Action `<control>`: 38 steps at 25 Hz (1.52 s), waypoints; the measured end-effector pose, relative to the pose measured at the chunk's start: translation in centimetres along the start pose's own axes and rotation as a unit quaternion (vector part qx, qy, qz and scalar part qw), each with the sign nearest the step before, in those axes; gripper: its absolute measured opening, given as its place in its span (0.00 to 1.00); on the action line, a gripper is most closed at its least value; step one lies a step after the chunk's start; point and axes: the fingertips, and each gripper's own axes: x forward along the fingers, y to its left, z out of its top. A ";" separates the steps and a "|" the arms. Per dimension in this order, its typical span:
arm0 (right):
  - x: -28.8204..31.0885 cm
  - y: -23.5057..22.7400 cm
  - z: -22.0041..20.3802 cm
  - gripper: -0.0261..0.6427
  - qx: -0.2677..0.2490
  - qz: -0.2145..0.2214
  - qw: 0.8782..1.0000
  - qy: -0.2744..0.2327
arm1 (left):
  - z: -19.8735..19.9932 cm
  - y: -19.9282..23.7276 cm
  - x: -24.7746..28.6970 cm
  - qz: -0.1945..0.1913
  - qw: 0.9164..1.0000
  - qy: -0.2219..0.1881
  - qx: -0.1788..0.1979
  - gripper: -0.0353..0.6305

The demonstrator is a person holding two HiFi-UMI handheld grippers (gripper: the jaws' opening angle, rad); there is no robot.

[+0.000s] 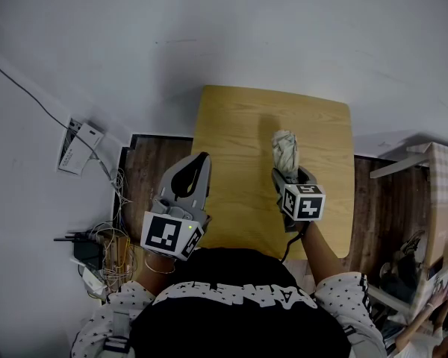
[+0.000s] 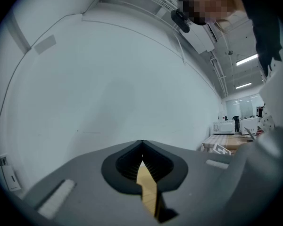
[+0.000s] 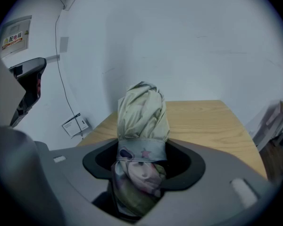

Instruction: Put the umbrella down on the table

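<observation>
Right tool (image 1: 292, 172) around pale crumpled umbrella (image 3: 142, 111) with patterned strap (image 3: 142, 151)

Light wooden table (image 1: 239, 125), rounded corners, far edge at white wall (image 1: 209, 28), standing on dark plank floor (image 1: 145, 170).

We see the umbrella (image 3: 142, 121) as soft, crumpled cloth, pale and matt, bound by a smoother printed fabric strap (image 3: 141, 152). The right gripper (image 1: 293, 176) and the left gripper (image 1: 201, 159) are smooth, matt grey plastic, and the left one shows a ribbed black inset (image 2: 125, 166). Its marker cube (image 1: 170, 233) carries flat black-and-white print. The table (image 1: 239, 125) looks like light wood with a smooth, faintly satin top. The floor (image 1: 153, 170) is dark wood planking, and the wall (image 1: 209, 28) is matt white.
</observation>
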 end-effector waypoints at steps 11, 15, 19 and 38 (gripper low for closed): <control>1.5 -0.5 -1.1 0.46 0.003 -0.009 1.000 0.024 | -0.6 1.2 0.3 0.005 1.000 0.007 -0.006 0.06; 2.0 -0.5 -1.5 0.46 0.003 -0.012 0.999 0.034 | -0.8 1.6 0.5 0.007 1.000 0.008 -0.008 0.06; 2.2 -0.7 -2.1 0.46 0.003 -0.013 0.999 0.045 | -0.9 1.5 0.5 0.007 1.000 0.010 -0.009 0.06; 3.7 -1.1 -4.1 0.46 0.002 -0.016 0.996 0.091 | -1.2 2.4 0.6 0.021 1.000 0.019 -0.011 0.06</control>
